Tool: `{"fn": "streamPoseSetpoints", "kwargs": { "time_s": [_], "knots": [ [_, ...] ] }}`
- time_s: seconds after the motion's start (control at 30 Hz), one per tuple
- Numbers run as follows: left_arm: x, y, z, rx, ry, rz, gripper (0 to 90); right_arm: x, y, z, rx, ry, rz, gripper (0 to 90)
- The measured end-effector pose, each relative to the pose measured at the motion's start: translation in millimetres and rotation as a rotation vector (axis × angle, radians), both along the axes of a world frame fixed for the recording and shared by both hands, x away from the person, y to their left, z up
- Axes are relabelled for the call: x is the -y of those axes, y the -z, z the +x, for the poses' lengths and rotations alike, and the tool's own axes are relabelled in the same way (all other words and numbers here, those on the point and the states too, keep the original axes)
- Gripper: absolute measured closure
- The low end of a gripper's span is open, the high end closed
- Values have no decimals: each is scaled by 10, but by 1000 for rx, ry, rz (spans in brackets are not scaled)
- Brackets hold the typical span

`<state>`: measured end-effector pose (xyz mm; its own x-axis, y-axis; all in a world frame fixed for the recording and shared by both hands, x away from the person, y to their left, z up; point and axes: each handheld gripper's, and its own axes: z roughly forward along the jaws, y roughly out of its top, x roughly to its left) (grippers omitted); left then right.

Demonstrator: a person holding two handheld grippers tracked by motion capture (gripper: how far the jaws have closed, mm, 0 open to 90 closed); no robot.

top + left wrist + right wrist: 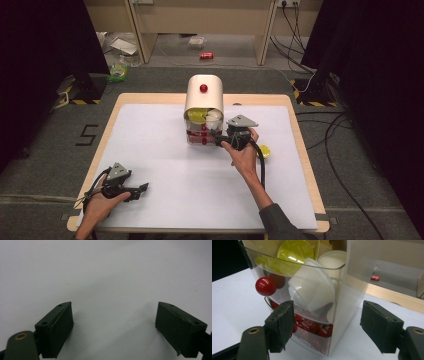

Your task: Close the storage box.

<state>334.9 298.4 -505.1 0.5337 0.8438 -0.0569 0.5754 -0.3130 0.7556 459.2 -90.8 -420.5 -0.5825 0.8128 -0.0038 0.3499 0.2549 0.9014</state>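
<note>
Near the surface's [165, 165] front-left corner, the left gripper [141, 188] rests low in the person's hand, its jaws spread wide with nothing between them; the left gripper view shows just bare white surface past the two black pads. Farther in, right of the middle, the right gripper [216, 136] is held level in the right hand [244, 152] and points toward the dispenser [203, 97], a cream-coloured case that stands upright toward the far edge, about midway along it. In the right gripper view its jaws are released, standing to either side of the dispenser's clear front drawers [312, 315] without pressing on them; the left pad [283, 323] sits just in front of the clear wall beneath a red ball knob [265, 286]. The upper drawer holds yellow-green and white capsules [312, 290], the lower one red capsules [314, 327]. A small yellow thing [264, 150] lies on the surface just right of the right hand; what it is cannot be told.
</note>
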Motion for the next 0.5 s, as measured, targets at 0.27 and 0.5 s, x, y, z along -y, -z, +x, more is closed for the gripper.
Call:
{"fn": "streamPoseSetpoints", "kwargs": {
  "time_s": [0.27,0.5],
  "knots": [
    [-7,-1,2,-2,1,-3,143,102,-28,-51,-5,12,6,267],
    [0,0,0,0,0,0,143,222,-57,-124,-13,17,20,260]
  ]
}}
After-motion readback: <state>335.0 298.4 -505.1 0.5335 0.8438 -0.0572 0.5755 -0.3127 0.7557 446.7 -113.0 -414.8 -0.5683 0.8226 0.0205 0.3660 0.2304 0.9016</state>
